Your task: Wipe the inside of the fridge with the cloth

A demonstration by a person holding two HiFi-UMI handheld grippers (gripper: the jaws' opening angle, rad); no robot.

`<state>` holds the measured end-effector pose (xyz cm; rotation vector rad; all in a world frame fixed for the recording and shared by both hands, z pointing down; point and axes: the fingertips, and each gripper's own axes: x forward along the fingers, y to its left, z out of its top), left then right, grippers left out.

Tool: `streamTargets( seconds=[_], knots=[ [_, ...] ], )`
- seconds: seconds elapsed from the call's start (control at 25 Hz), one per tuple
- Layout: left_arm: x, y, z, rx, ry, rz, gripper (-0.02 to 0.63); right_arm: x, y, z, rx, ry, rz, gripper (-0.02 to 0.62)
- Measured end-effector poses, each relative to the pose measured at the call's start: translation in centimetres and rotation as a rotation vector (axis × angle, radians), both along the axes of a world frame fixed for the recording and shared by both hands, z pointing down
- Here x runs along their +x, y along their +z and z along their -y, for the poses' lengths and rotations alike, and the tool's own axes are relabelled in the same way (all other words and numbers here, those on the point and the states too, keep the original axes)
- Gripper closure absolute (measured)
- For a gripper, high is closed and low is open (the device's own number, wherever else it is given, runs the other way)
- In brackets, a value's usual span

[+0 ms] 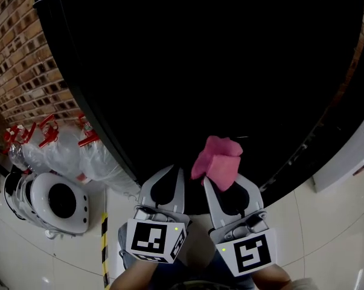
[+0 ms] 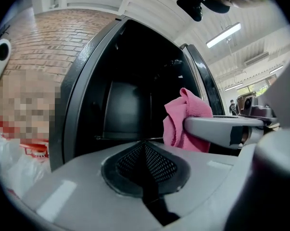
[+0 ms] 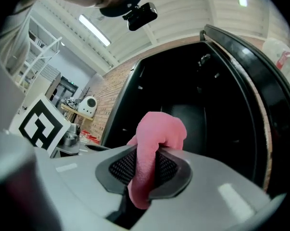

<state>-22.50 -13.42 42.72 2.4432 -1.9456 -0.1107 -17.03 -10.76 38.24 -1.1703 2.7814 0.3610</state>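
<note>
Our right gripper (image 1: pixel 225 186) pinched the crumpled pink cloth (image 1: pixel 218 159) between its jaws at lower centre, before the tall black fridge (image 1: pixel 200 71) with its dark open interior. Our left gripper (image 1: pixel 164 183), just beside it, had its jaws pressed together, empty.

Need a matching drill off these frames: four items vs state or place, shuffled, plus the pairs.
Items:
1. left gripper
2. right gripper
3. fridge
4. brick wall

States or places:
A. shut on the pink cloth
B. open, dark inside
C. shut, nothing between its jaws
D. left of the fridge in the head view

Pairs: 1-C, 2-A, 3-B, 4-D
</note>
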Motion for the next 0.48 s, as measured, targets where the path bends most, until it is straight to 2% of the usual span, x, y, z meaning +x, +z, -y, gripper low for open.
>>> streamTargets(
  seconds=[0.16, 0.36, 0.48],
  knots=[
    [-0.6, 2.0, -0.9, -0.007, -0.002, 0.002, 0.600, -2.3, 3.5, -0.6, -0.026, -0.066, -0.019, 0.541],
    [-2.1, 3.6, -1.3, -0.018, -0.038, 0.008, 0.600, -4.7, 7.0, -0.2, -0.012, -0.106, -0.047, 0.537],
    [-3.0, 3.6, -1.4, -0.015, -0.065, 0.018, 0.600, -6.3, 10.0, 1.2, -0.029, -0.131, -0.131, 0.537]
  ],
)
